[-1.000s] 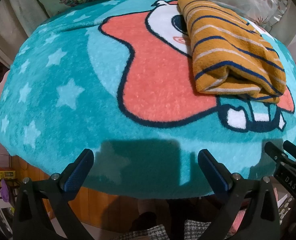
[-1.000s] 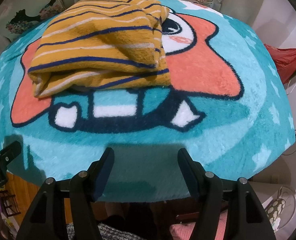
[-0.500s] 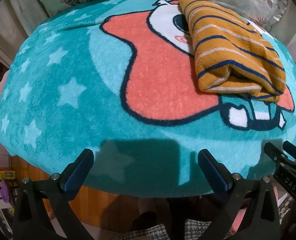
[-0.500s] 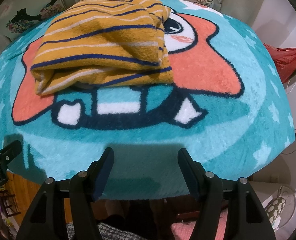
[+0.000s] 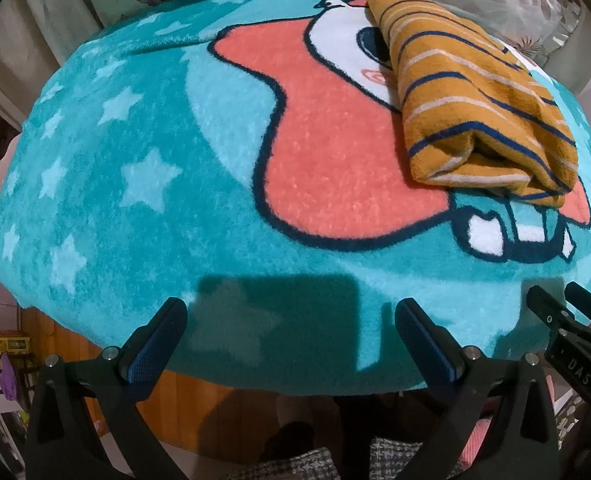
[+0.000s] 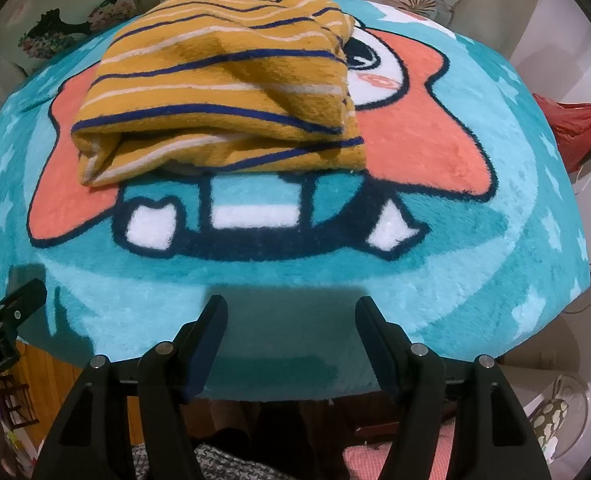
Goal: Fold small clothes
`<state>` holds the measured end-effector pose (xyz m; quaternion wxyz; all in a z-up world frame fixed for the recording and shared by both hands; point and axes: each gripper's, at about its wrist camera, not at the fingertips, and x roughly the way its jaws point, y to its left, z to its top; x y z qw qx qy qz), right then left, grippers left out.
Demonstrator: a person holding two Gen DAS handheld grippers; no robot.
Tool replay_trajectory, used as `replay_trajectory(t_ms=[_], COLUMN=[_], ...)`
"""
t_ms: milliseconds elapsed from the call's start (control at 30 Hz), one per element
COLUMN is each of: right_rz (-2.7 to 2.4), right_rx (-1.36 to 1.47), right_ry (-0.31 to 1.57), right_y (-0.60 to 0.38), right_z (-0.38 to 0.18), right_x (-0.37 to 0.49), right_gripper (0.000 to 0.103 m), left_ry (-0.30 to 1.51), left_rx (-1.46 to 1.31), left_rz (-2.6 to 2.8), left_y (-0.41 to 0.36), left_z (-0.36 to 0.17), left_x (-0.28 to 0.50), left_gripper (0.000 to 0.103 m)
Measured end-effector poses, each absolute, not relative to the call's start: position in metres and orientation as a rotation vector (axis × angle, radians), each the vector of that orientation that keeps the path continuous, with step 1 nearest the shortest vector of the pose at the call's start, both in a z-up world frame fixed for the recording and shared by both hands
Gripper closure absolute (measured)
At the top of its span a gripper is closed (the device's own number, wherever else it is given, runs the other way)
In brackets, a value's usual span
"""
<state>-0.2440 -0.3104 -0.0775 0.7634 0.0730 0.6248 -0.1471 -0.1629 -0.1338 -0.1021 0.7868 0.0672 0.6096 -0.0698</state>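
A folded striped garment is lying on a teal cartoon blanket, as the left gripper and right gripper are hovering wide apart, empty, at the near edge.

Left gripper, lower centre of the left wrist view: both fingers spread wide apart, blue ribbed pads facing inward, nothing between them. Its black body also enters at the left edge of the right wrist view. Right gripper, lower centre of the right wrist view: fingers parted, narrower than the left pair, nothing held. Its fingertips also appear at the lower right edge of the left wrist view, just beside the left gripper.
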Motion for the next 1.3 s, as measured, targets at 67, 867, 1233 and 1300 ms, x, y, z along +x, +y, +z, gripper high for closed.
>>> replay_trajectory(t_ms=[67, 867, 1233, 1300], right_rz=[-0.318, -0.314, -0.296, -0.292], right_rx=[0.156, 0.172, 0.163, 0.166], right_ry=[1.360, 1.359, 1.368, 1.369], right_y=[-0.310, -0.322, -0.328, -0.333], right_z=[-0.078, -0.080, -0.083, -0.084], right_x=[-0.243, -0.244, -0.237, -0.233], right_gripper=[0.032, 0.032, 0.032, 0.032], left_ry=[1.316, 1.326, 1.339, 1.335], left_rx=[0.143, 0.143, 0.125, 0.125], left_rz=[-0.147, -0.135, -0.123, -0.119], left_y=[-0.133, -0.149, -0.162, -0.164], left_z=[-0.102, -0.103, -0.108, -0.108], left_x=[-0.163, -0.165, -0.159, -0.157], left_gripper=[0.000, 0.000, 0.000, 0.000])
